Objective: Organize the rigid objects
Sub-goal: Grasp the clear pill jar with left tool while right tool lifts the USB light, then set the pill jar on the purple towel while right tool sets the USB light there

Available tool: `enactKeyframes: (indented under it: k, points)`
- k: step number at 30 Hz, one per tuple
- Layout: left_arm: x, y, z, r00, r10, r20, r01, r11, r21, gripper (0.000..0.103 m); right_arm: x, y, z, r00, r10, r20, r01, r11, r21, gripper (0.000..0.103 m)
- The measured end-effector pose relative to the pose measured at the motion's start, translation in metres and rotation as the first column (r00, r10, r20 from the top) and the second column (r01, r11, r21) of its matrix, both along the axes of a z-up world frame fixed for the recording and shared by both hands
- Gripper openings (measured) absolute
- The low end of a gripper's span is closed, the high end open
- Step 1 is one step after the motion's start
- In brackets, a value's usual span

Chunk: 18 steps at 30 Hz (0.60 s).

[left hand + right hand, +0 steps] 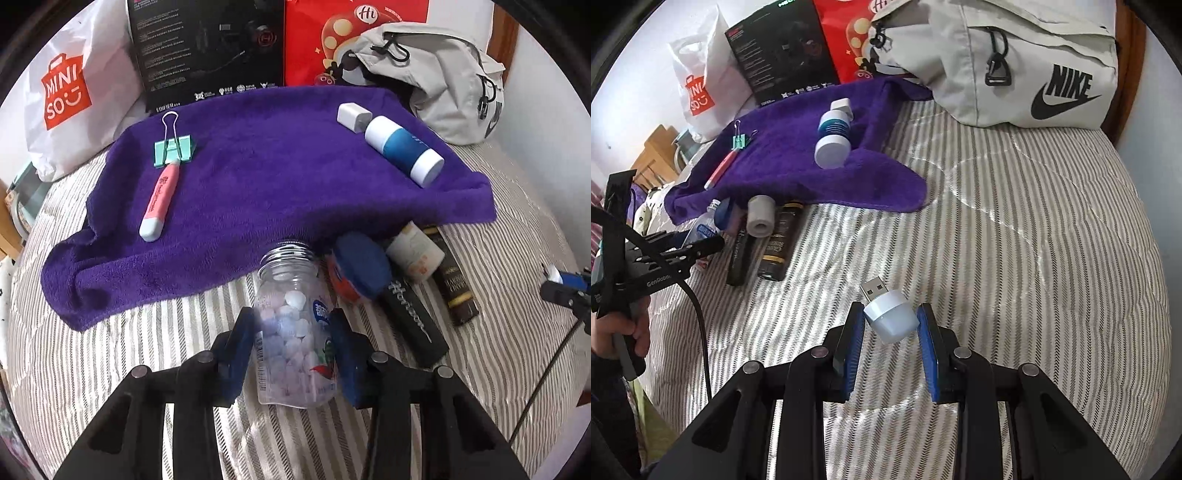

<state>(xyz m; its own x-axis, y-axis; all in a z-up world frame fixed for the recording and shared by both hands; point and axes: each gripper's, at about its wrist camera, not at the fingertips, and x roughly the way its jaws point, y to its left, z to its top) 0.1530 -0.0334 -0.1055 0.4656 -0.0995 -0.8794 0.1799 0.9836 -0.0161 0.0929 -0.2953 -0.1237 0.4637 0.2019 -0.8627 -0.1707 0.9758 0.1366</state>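
Here, clear jar [291, 325] holds pastel candies.

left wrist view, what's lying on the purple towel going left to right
green binder clip with pink pen just below it, same side → white charger plug → blue and white bottle, all on the purple towel.

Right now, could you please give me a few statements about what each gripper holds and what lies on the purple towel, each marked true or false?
1. The left gripper grips a clear candy jar. True.
2. The right gripper is empty. False: it holds a small USB light.
3. A green binder clip lies on the purple towel. True.
4. The jar's lid is on. False: its threaded mouth is bare.
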Motion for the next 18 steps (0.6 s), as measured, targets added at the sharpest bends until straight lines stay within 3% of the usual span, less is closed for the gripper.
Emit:
enactKeyframes:
  k: [5,18]
  points:
    - [-0.010,0.019,0.006,1.000,0.021,-0.019,-0.023,0.995,-0.092,0.039,0.002,0.009,0.005,1.000,0.023,0.005,-0.023,1.000,0.012,0.029]
    - [-0.003,0.051,0.040,0.998,0.051,0.025,-0.048,0.992,-0.116,0.039,0.027,0.051,0.024,0.992,0.116,0.046,-0.119,0.991,0.056,0.029]
